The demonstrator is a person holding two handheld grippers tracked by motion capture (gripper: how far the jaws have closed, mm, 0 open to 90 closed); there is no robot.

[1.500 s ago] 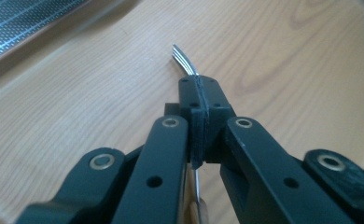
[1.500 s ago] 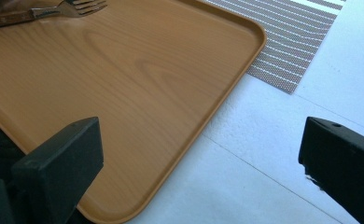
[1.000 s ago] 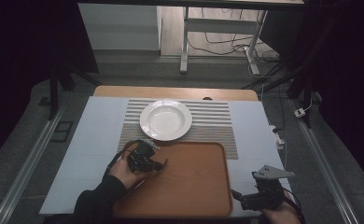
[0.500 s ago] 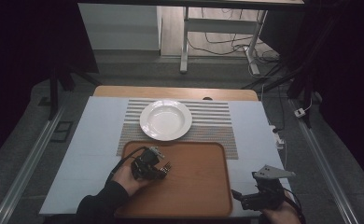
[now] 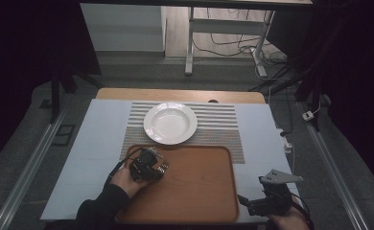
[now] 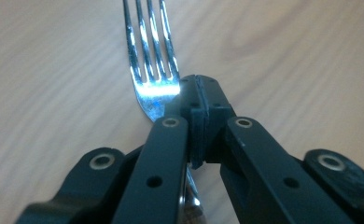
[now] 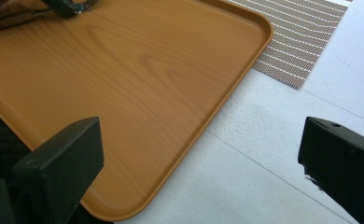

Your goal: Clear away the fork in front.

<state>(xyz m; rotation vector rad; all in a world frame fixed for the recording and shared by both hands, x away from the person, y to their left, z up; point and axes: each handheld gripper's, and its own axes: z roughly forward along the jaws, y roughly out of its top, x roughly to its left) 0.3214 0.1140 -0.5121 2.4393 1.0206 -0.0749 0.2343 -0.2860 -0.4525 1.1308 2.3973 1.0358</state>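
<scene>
In the left gripper view my left gripper (image 6: 199, 86) is shut on a shiny metal fork (image 6: 150, 60). The tines stick out past the closed tips and the handle runs back under the jaws, just above the wooden tray (image 6: 287, 56). From the high view this gripper (image 5: 149, 165) hovers over the left part of the brown tray (image 5: 199, 191). My right gripper (image 7: 199, 135) is open with nothing between its fingers, and it looks over the tray's corner (image 7: 124, 70). From above it (image 5: 245, 199) sits off the tray's near right edge.
A white deep plate (image 5: 170, 123) rests on a striped placemat (image 5: 218, 120) behind the tray. The mat's corner (image 7: 301, 37) lies beside the tray on the pale table cover (image 5: 99, 143). Table legs and cables stand beyond the far edge.
My left hand has shifted slightly toward the near side and right over the tray, still shut. The right gripper has stayed put.
</scene>
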